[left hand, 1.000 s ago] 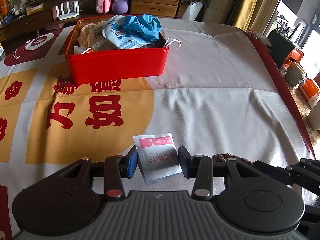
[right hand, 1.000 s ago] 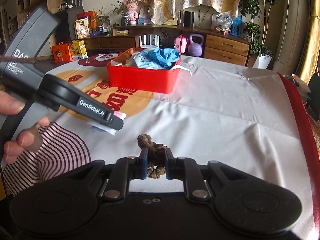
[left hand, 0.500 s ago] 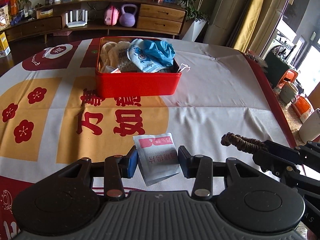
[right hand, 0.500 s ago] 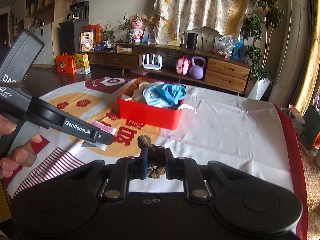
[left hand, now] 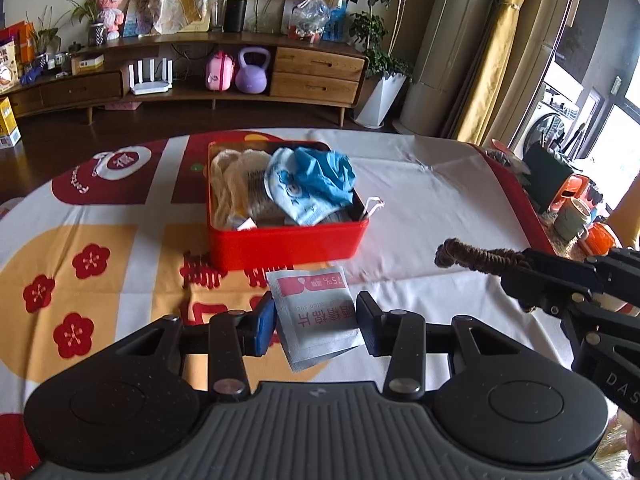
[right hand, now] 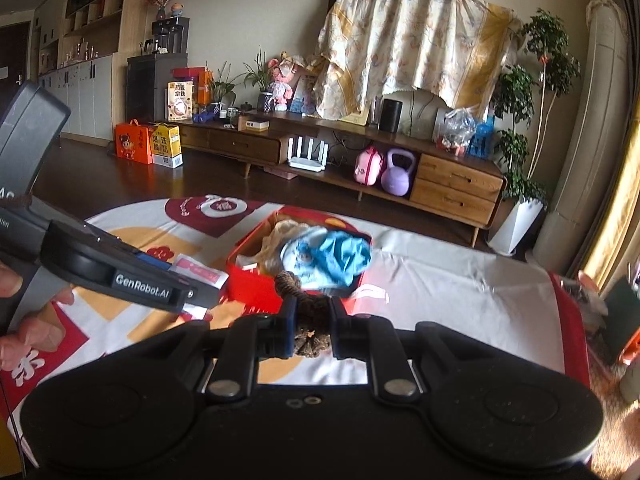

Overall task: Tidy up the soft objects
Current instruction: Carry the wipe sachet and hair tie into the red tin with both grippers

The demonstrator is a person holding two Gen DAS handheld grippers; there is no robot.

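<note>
Ahead of you the box [left hand: 286, 240] sits on the tablecloth [left hand: 420, 208], with the glove [left hand: 326, 176] and mask [left hand: 296, 196] piled inside it. Your left gripper [left hand: 316, 322] carries the packet [left hand: 314, 314] just before the box's near wall. Your right gripper [right hand: 312, 326], to its right, carries the hair tie [right hand: 310, 320]. Behind the table runs the sideboard [left hand: 316, 70].

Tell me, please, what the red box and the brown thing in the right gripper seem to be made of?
Red box: probably painted metal or hard plastic; smooth, glossy walls, thin rim. Brown thing in the right gripper: likely fabric-wrapped elastic or cord; matte, ribbed, looped.
</note>
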